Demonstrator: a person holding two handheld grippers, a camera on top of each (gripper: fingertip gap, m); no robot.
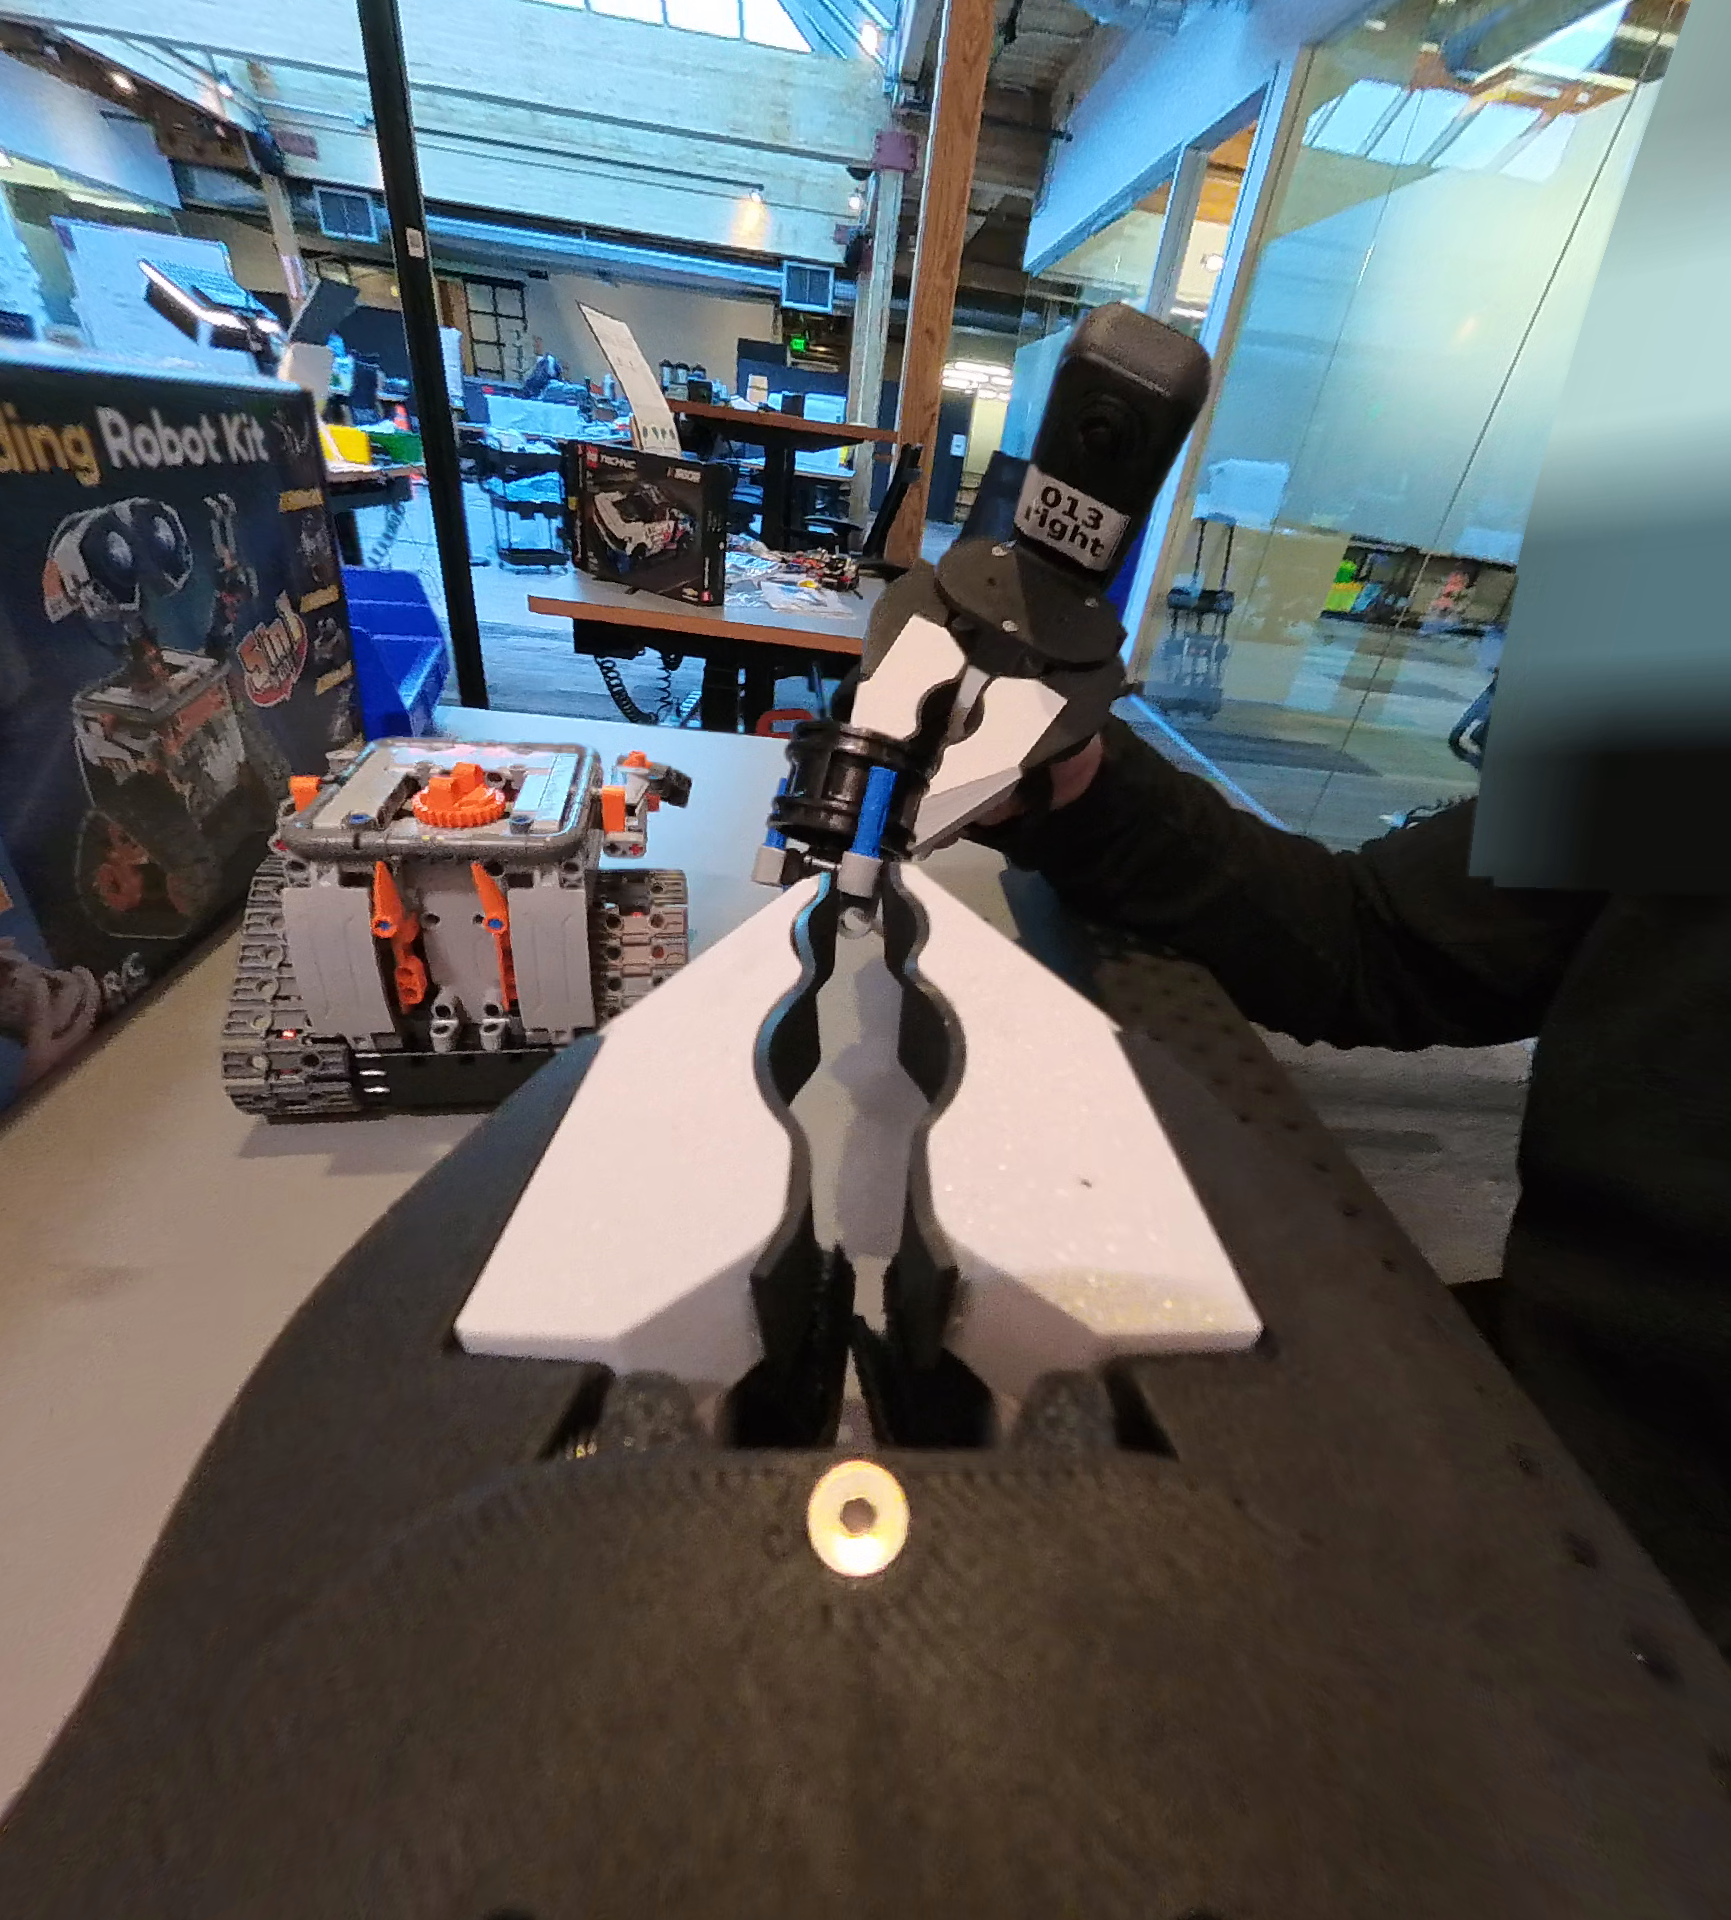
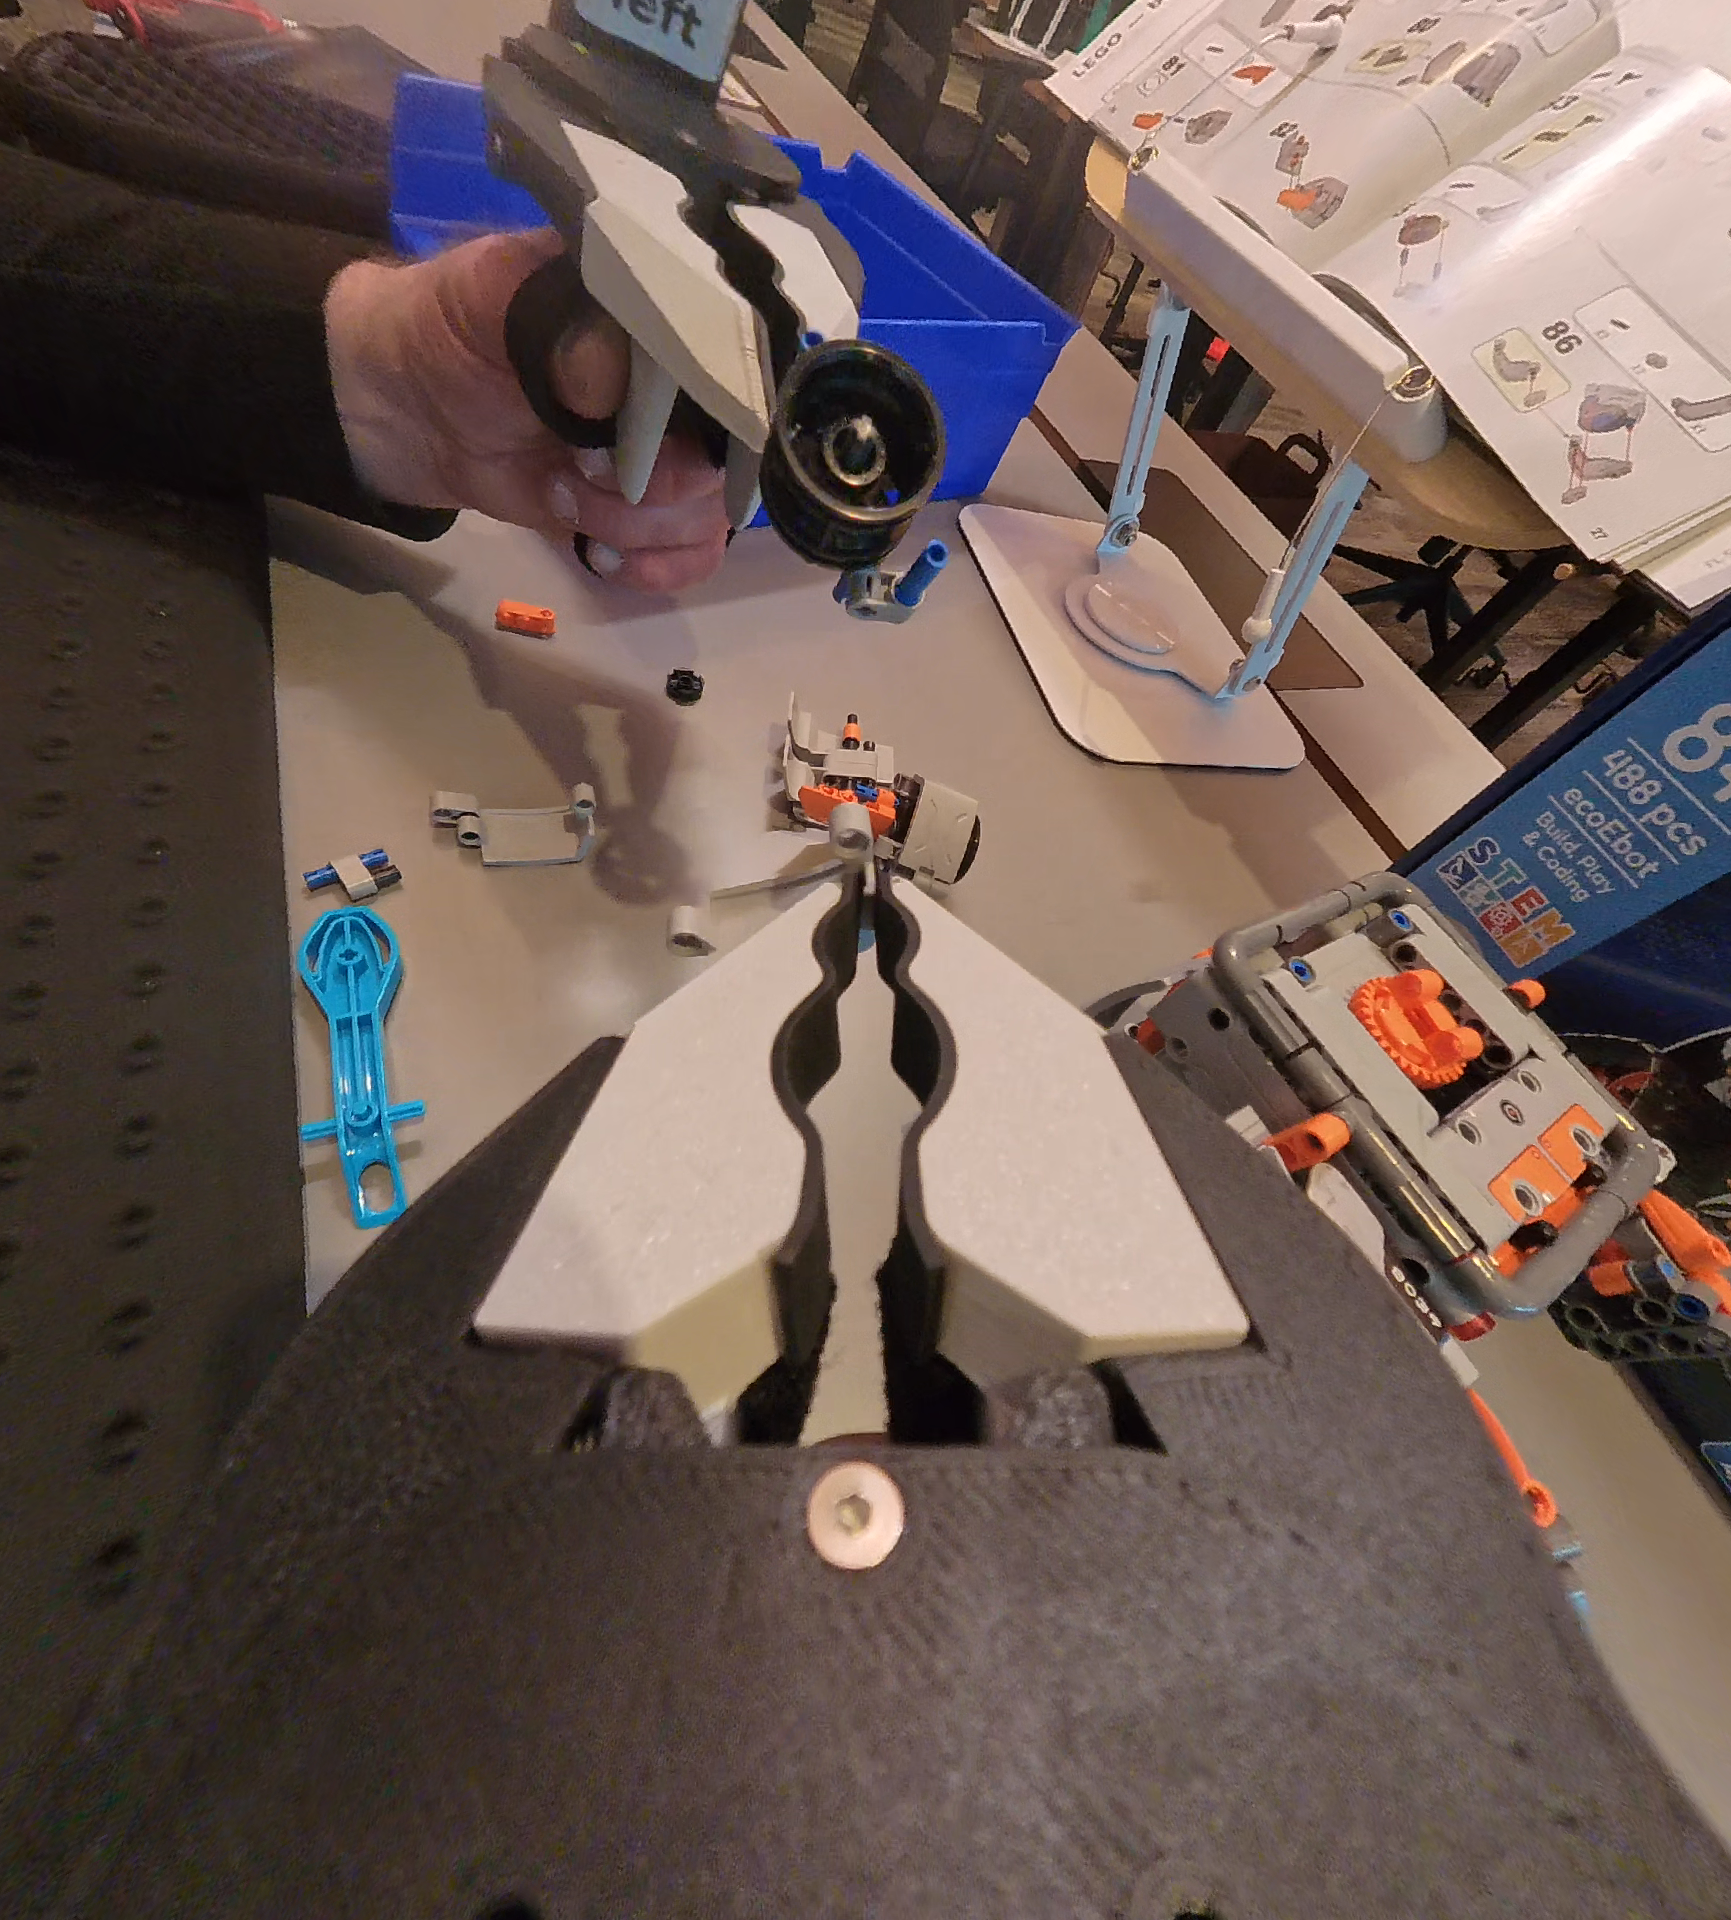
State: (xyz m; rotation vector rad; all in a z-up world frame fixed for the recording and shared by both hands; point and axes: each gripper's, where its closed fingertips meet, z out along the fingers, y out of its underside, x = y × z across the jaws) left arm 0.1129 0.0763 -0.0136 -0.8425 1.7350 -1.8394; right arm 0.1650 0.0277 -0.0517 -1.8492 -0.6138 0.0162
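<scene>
Fingers of the left gripper are clenched on the grey end of a black wheel assembly, the wheel sitting just past the tips at 12 o'clock. Right gripper fingers are pinched on a small grey piece at their tips.

From the right wrist view: loose parts at 11 o'clock on the grey table, a light blue tool at 9, a tracked robot model at 3, a blue bin and a booklet on a stand at 1.

Kit box at 10 in the left wrist view. Open workshop behind.
</scene>
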